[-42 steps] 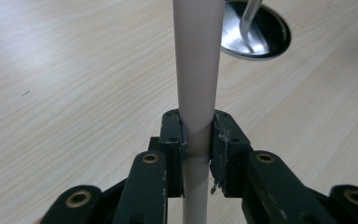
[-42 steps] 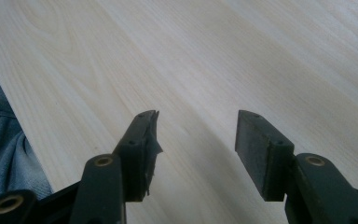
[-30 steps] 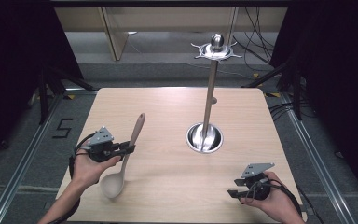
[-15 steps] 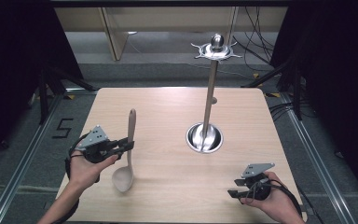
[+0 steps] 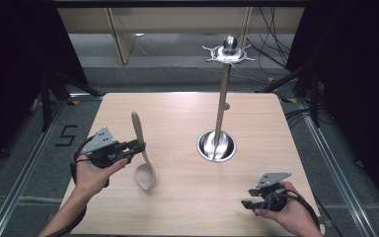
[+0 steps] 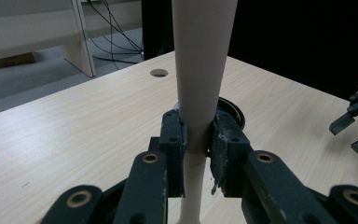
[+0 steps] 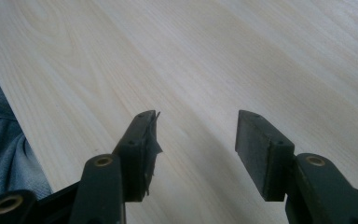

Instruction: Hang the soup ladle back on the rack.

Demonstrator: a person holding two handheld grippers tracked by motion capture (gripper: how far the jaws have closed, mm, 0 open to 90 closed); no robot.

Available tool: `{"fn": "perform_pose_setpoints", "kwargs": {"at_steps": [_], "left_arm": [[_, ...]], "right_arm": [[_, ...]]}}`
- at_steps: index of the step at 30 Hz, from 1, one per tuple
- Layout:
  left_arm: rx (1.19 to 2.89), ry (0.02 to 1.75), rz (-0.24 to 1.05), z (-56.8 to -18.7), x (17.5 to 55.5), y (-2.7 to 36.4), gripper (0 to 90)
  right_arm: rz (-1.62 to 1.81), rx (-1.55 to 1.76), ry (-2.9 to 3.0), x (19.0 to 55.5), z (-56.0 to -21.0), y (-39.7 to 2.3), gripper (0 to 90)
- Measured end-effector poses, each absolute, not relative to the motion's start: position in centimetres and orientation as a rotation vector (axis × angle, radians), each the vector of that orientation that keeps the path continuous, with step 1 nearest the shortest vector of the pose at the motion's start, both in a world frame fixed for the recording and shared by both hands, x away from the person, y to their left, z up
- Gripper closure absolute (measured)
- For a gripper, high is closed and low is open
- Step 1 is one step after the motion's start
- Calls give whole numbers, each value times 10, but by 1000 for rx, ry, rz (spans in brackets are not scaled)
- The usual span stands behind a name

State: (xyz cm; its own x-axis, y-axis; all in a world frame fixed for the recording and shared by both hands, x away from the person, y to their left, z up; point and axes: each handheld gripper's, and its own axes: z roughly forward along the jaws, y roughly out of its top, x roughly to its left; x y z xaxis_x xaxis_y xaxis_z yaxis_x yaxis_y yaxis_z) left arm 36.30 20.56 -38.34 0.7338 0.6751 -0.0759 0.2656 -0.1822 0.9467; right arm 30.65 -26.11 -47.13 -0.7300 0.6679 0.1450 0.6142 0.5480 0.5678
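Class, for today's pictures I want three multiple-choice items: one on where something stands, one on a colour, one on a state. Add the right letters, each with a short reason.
1. Where does the metal stand rest?
A. on the floor
B. on the table, right of the spoon
C. in the right gripper

2. What colour is the wooden spoon?
A. pale beige
B. bright red
C. dark blue

3. How is the right gripper?
A. shut on the spoon
B. shut on the stand
C. open, holding nothing

Answers: 1 B, its round base sits on the table to the spoon's right. 2 A, handle and bowl are pale beige. 3 C, its jaws stand apart over bare wood, while the left gripper clamps the spoon's handle.
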Motion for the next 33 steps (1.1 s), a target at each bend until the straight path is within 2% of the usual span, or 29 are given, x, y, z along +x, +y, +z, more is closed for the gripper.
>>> {"fn": "perform_pose_setpoints", "kwargs": {"at_steps": [12, 33], "left_arm": [[1756, 702, 443, -366, 370, 199, 750], [1768, 668, 407, -362, 385, 193, 749]], "right_arm": [[951, 1089, 2672, 308, -472, -262, 488], [961, 1099, 2657, 308, -472, -262, 488]]}}
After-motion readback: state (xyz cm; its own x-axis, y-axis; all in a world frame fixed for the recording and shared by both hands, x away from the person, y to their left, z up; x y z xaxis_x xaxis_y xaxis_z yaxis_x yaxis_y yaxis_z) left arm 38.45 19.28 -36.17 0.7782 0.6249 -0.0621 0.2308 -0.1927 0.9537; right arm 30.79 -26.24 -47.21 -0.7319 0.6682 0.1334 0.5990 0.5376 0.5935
